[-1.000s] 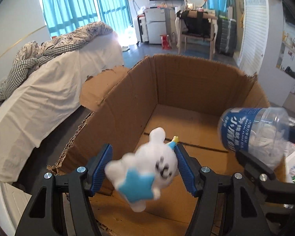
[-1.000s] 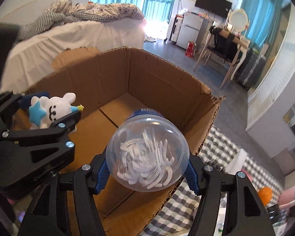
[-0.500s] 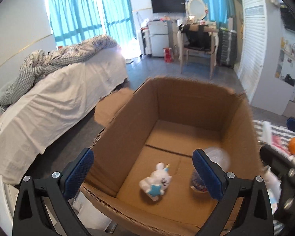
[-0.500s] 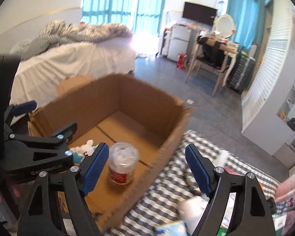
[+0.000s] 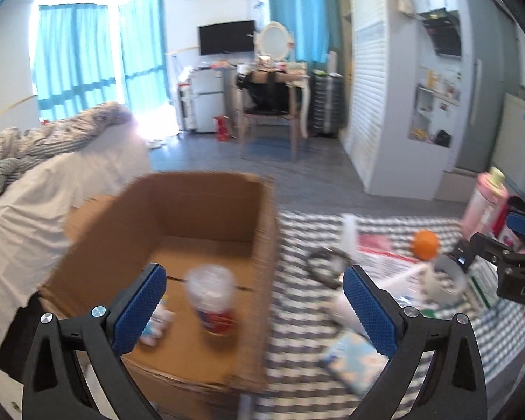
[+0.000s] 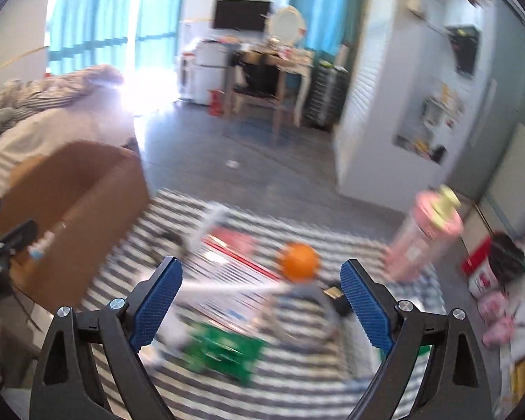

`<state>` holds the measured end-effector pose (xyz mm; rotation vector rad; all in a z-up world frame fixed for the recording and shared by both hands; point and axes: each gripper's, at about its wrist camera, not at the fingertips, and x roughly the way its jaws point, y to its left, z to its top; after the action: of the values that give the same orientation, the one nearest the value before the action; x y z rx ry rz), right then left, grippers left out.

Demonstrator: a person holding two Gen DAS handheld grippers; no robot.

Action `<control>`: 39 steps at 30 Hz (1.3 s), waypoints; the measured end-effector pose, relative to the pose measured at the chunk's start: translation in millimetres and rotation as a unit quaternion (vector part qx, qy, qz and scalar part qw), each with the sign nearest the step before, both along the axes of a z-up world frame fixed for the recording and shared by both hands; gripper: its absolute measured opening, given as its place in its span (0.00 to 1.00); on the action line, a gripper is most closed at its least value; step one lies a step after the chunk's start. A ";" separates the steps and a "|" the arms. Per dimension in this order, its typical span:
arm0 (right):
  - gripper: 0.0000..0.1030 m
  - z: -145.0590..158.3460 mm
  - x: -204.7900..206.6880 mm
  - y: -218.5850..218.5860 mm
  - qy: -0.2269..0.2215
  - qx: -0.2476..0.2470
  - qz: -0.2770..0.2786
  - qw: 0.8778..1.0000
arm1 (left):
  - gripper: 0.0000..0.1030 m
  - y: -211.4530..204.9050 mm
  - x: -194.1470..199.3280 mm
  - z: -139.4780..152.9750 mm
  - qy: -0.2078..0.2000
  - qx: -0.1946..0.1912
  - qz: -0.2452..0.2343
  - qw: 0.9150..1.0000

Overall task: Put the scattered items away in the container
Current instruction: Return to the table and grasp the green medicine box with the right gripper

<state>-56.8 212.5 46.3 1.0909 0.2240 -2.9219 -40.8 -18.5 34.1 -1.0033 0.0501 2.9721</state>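
A bedroom with teal curtains sits behind a surface covered in a grey checked cloth (image 6: 297, 395), and everything near me is smeared by motion blur.

My left claw (image 5: 253, 309) gapes wide with nothing between its blue pads; beyond it stands the cardboard box (image 5: 262, 245), which already holds a clear jar (image 5: 211, 297) standing upright and a small white plush toy (image 5: 155, 322) lying just beside it, partly hidden by my left finger. My right claw (image 6: 260, 306) is equally wide open and empty, hanging over the cloth. Ahead of it lie a green packet (image 6: 224, 350), an orange ball (image 6: 299, 261) and, farther right, a pink bottle (image 6: 425, 236) that looks tilted, though the blur makes that uncertain. A white stick-like item (image 6: 227, 285) crosses between my right fingers; I cannot tell what it is.

The risks I judge from here: the ball could roll off if one pad nudges it before the other closes. The flat packet gives little edge to pinch, so I might snag the cloth and drag its neighbours. The bottle could topple if bumped.
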 end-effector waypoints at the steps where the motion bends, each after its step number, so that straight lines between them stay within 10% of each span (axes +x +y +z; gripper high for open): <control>1: 0.91 -4.6 3.6 15.8 -0.004 -0.005 -0.006 1.000 | 1.00 8.9 1.1 -4.2 -0.004 0.006 -0.010 1.000; 13: 0.93 -52.6 20.1 137.8 -0.047 -0.014 -0.088 0.995 | 1.00 100.9 -7.5 -71.2 -0.085 0.039 -0.078 0.993; 39: 0.92 -92.0 9.3 158.2 -0.040 -0.063 -0.069 0.995 | 1.00 169.0 -5.9 -102.0 -0.127 -0.031 -0.138 0.982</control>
<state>-47.5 370.7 -45.7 1.2480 -0.0381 -2.9541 -46.7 150.4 -67.9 -1.2582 0.2581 2.5901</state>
